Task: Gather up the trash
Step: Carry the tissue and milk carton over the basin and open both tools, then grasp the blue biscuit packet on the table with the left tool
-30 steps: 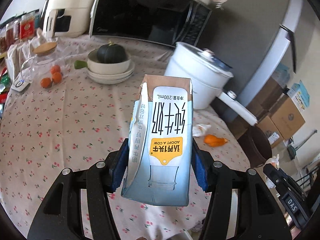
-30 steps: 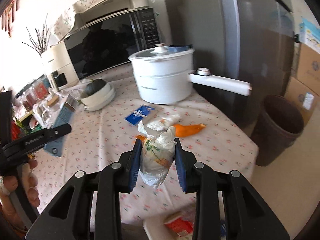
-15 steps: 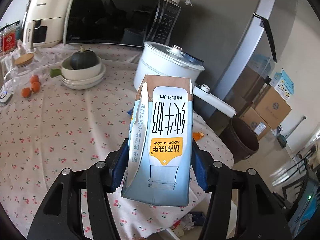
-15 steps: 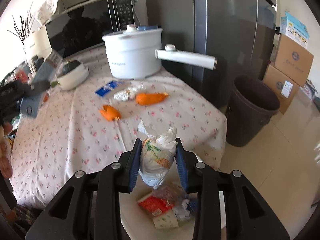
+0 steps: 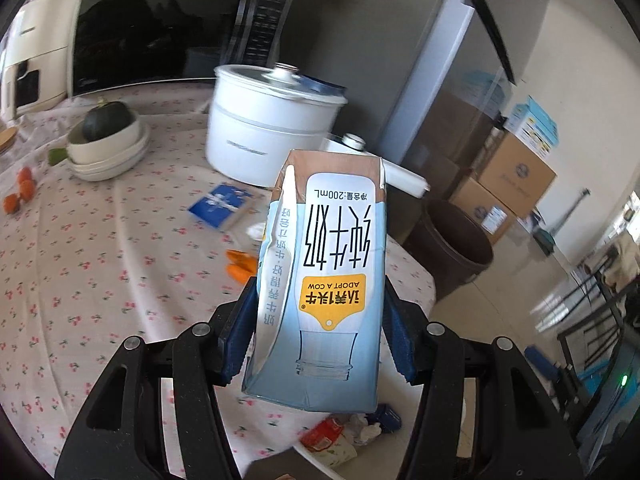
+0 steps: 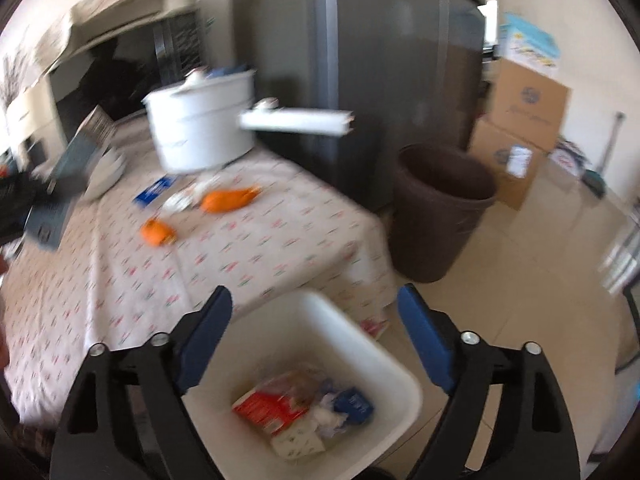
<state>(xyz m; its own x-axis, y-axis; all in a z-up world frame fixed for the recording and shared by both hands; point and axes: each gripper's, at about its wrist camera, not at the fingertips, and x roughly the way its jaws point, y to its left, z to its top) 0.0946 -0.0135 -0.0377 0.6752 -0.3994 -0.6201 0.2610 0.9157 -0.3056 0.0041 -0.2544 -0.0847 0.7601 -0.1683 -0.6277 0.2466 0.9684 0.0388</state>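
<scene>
Gone from the right gripper (image 6: 314, 336) is the plastic bag; its fingers (image 6: 424, 340) now sit wide apart above the white bin (image 6: 360, 344) (trash inside). Left gripper (image 5: 316, 340) fingers stay clamped on the milk carton (image 5: 332, 280), above the desk (image 5: 100, 264) edge.

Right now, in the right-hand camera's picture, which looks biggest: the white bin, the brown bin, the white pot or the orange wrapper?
1. white bin, though it is nearest the camera
2. brown bin
3. white pot, close to the brown bin
4. orange wrapper
</scene>
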